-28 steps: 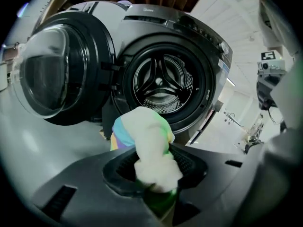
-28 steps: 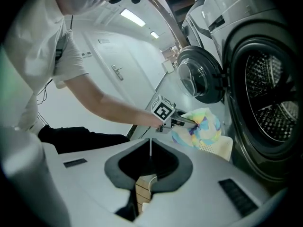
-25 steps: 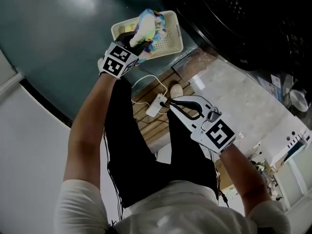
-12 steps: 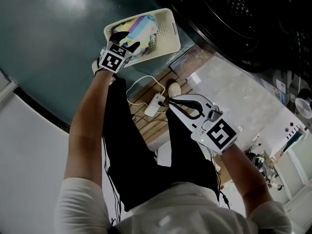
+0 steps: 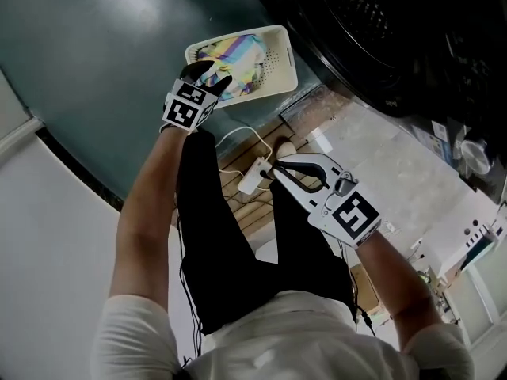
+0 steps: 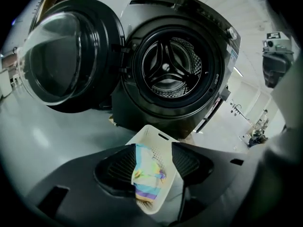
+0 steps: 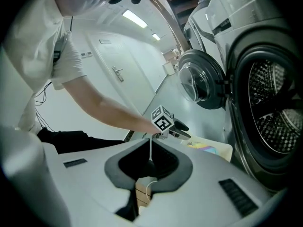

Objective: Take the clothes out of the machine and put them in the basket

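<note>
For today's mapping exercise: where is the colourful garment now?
Head view, upper centre: the colourful garment lies in the white basket on the floor, before the washing machine.

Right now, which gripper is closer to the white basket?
Left. The left gripper hangs just above the basket, jaws just eased inward, gripping nothing, over the colourful cloth; the right gripper is well back by the person's legs.

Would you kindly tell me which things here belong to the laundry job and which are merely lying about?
Belong to the job: washing machine, its open door, white basket, colourful garment lying in the basket.
Just lying about: power strip, white cable.
</note>
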A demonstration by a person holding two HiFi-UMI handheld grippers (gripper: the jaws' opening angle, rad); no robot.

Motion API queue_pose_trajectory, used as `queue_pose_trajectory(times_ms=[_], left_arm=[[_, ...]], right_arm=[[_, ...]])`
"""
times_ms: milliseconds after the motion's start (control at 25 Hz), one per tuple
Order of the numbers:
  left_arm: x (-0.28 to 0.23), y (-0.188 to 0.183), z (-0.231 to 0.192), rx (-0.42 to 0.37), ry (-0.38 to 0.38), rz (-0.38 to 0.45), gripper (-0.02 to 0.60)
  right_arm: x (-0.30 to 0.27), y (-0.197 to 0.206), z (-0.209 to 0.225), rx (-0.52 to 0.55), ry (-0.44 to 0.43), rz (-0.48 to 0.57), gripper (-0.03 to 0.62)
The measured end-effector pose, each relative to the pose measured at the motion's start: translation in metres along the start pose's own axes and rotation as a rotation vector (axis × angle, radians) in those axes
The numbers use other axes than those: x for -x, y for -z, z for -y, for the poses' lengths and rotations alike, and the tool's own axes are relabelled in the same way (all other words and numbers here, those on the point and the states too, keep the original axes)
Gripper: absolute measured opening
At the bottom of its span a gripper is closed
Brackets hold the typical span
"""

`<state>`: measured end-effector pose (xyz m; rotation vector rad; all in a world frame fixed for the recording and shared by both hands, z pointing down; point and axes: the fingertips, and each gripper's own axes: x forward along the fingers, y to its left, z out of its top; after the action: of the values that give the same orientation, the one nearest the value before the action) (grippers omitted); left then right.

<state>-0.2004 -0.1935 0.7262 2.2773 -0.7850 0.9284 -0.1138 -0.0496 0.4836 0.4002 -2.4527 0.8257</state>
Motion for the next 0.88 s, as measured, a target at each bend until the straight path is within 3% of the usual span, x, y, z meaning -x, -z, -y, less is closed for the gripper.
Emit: queue_pose_trajectory(times_ms=[440,880], left_arm=[[0.11,-0.067,0.068,0.082,-0.105,0.151,0.224],[0.219,-0.133,0.184,0.158,-0.135,0.347,0.185]], right_arm=[[0.077,-0.021,-0.043,0.142,-0.032,0.04,0.014],[0.162,-0.029,-0.09,0.227,-0.036,0.095,0.014]])
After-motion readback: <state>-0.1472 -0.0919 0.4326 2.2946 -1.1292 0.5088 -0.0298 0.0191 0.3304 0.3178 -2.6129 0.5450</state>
